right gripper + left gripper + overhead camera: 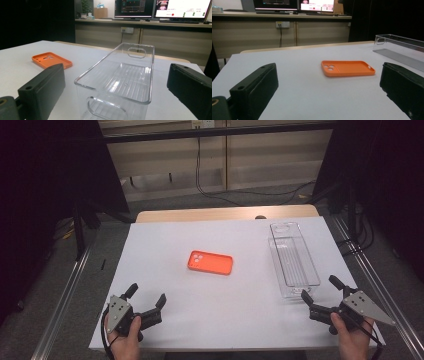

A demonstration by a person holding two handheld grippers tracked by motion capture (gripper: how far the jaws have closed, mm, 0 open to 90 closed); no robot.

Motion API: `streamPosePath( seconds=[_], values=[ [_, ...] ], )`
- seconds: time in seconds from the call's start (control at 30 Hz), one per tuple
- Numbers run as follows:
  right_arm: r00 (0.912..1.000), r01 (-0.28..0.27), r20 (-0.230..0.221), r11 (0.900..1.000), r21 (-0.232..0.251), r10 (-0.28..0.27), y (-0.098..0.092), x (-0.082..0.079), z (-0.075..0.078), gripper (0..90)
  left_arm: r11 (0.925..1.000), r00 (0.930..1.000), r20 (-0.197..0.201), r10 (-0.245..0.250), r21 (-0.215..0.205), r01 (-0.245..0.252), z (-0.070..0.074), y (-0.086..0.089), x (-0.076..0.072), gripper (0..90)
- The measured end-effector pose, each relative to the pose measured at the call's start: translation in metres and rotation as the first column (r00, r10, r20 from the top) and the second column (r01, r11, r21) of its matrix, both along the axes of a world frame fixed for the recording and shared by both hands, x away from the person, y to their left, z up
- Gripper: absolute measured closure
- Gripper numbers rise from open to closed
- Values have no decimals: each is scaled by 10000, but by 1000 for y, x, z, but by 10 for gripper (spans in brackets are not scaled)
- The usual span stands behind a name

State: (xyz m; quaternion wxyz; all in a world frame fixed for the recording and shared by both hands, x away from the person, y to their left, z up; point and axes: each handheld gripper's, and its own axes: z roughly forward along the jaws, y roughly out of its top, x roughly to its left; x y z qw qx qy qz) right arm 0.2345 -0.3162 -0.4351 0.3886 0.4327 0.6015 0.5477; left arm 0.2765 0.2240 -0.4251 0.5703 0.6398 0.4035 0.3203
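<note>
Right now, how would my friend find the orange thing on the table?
Look at the white table, near its middle. The orange phone case lies flat there, left of the clear plastic bin. It is the only brightly coloured thing.

Clear bin (402,48): cut off by right edge in left gripper view. Near end cut off by bottom edge in right gripper view. Monitor (182,8) text unreadable.

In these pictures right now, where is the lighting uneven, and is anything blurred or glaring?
High view: the white table is evenly lit, and the room beyond falls dark at both sides. Left gripper view: the orange phone case is sharp, the near jaws soft. Right gripper view: the clear bin carries faint reflections, and the monitors glow bright.
</note>
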Motion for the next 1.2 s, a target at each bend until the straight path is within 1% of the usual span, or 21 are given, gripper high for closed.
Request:
streamPosePath(
  seconds=[0.1,0.17,0.43,0.53,0.63,0.67,0.7,0.8,0.83,0.87,0.93,0.97,1.0,1.03,1.07,1.1,1.13,1.17,1.2],
  values=[
    [10000,-1,7,10000,84,1,0,1,0,13,10000,10000,-50,10,-41,-10,-1,-1,0,16],
    [10000,2,2,9999,130,-2,-1,2,-1,13,10000,10000,-66,5,45,-5,-1,-2,1,16],
    [9998,-173,-33,9997,145,173,1,4,-1,13,10000,9999,-145,-49,59,49,-1,-4,-2,16],
    [9997,-226,33,9997,115,226,3,4,0,14,9998,9998,-171,-129,-164,126,-1,-6,0,16],
    [9997,-233,14,9996,131,233,3,5,0,14,9999,9998,-151,-130,-92,129,0,-7,2,14],
    [9998,-213,11,9997,137,213,3,5,0,14,9997,9996,-232,-131,-229,126,0,-10,3,12],
    [9997,-247,-6,9996,119,247,3,5,0,14,9997,9996,-232,-131,-229,126,0,-10,3,11],
    [9996,-281,8,9995,128,281,4,6,0,14,9985,9980,-313,-541,-111,538,1,-16,6,11],
    [9996,-297,20,9995,120,297,4,6,-1,14,9985,9980,-313,-541,-111,538,1,-16,6,12],
    [9996,-296,15,9995,109,296,4,6,-1,14,9977,9977,-182,-659,-188,656,4,-18,8,11],
    [9996,-273,0,9996,118,273,4,6,-1,13,9976,9977,-56,-675,-150,675,7,-22,11,10],
    [9996,-280,-2,9995,125,280,4,7,-1,13,9978,9978,3,-657,-19,657,9,-23,13,10],
    [9996,-279,1,9996,102,279,4,7,-1,14,9978,9978,3,-657,-19,657,9,-23,13,9],
    [9996,-288,-8,9995,96,288,4,7,-1,13,9969,9968,150,-783,62,783,11,-28,16,9],
    [9996,-283,-21,9996,95,283,4,8,-1,13,9969,9968,150,-783,62,783,11,-28,16,9],
    [9996,-292,-28,9995,112,293,4,8,-1,13,9956,9952,315,-925,193,919,12,-32,19,5],
    [9996,-292,-28,9995,112,293,4,8,-1,13,9956,9952,315,-925,193,919,12,-32,19,6],
    [9995,-313,-42,9995,96,313,4,8,-1,13,9932,9929,316,-1150,188,1145,10,-36,24,10],
    [9995,-312,-42,9995,101,313,4,8,-1,13,9923,9921,281,-1226,197,1220,10,-38,25,8]
  ],
)
